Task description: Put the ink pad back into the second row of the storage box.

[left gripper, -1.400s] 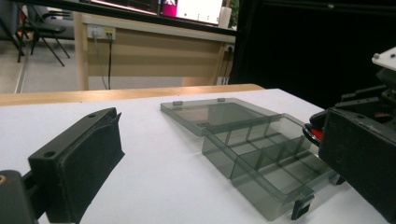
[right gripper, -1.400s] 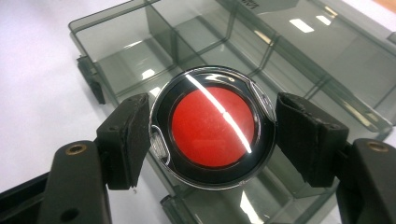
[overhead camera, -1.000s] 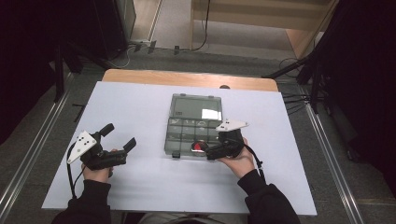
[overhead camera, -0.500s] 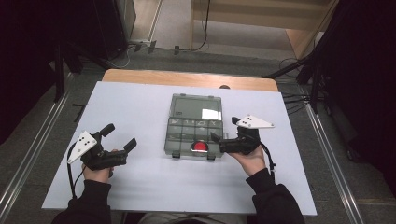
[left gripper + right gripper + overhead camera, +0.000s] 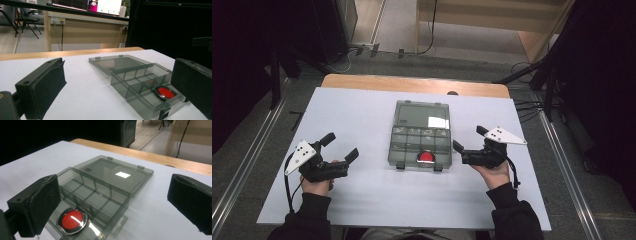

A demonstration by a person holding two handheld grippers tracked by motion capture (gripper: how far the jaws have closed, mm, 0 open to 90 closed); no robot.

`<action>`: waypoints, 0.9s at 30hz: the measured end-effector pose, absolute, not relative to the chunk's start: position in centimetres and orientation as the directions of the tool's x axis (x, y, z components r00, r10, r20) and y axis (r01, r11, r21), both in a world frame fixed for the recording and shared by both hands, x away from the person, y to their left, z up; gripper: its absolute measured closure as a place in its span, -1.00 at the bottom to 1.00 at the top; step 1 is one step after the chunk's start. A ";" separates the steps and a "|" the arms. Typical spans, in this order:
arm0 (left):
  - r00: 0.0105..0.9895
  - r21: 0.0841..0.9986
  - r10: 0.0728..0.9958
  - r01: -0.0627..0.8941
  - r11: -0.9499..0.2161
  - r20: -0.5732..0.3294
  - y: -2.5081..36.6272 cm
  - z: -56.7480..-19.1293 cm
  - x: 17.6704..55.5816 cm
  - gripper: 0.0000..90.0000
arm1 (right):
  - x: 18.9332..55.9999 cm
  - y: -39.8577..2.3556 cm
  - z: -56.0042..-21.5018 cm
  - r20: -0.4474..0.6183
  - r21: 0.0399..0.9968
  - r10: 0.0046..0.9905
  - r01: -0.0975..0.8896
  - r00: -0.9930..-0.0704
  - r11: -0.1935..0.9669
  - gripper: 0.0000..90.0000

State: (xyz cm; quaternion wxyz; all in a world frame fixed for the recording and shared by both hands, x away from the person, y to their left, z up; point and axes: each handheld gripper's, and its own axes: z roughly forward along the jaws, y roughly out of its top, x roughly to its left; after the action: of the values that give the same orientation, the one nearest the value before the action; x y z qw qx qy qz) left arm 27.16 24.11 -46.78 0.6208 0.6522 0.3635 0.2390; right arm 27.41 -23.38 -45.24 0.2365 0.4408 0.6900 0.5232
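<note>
A smoky clear compartment box lies mid-table with its lid folded flat at the far side. A round red disc with a metal rim rests in a near compartment. My right gripper hovers just right of the box, open, with nothing between its fingers. My left gripper is held open well to the left of the box, also holding nothing. The left gripper view has the box and disc ahead on the right. From the right gripper view I look down on the box and the disc.
The white tabletop has a wooden strip along its far edge. Metal rails run on the floor at both sides, with black stands and cables beyond the table's far corners.
My right gripper has drawn back to the right, from over the box's near compartments to beside the box. The red disc stays in its compartment. The left gripper has not moved.
</note>
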 end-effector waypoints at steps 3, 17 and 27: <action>0.622 0.983 0.770 0.178 0.034 -0.140 24.1 -46.8 27.2 -1.00 | 27.0 -24.1 -45.0 0.140 0.933 0.863 0.357 -0.485 0.049 -1.00; 0.622 0.983 0.770 0.182 0.032 -0.140 24.0 -46.8 27.2 -1.00 | 25.4 -26.0 -45.3 0.117 0.960 0.878 0.279 -0.463 0.020 -1.00; 0.623 0.983 0.770 0.184 0.026 -0.137 24.0 -46.8 27.2 -1.00 | 24.2 -27.2 -45.6 0.103 0.966 0.890 0.256 -0.445 0.016 -1.00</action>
State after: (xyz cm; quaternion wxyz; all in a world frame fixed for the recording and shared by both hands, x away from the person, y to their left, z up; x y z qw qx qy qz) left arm 27.21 23.99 -46.84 0.6170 0.6563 0.3635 0.2376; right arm 24.22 -27.21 -45.61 0.2899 0.4400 0.6511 0.5463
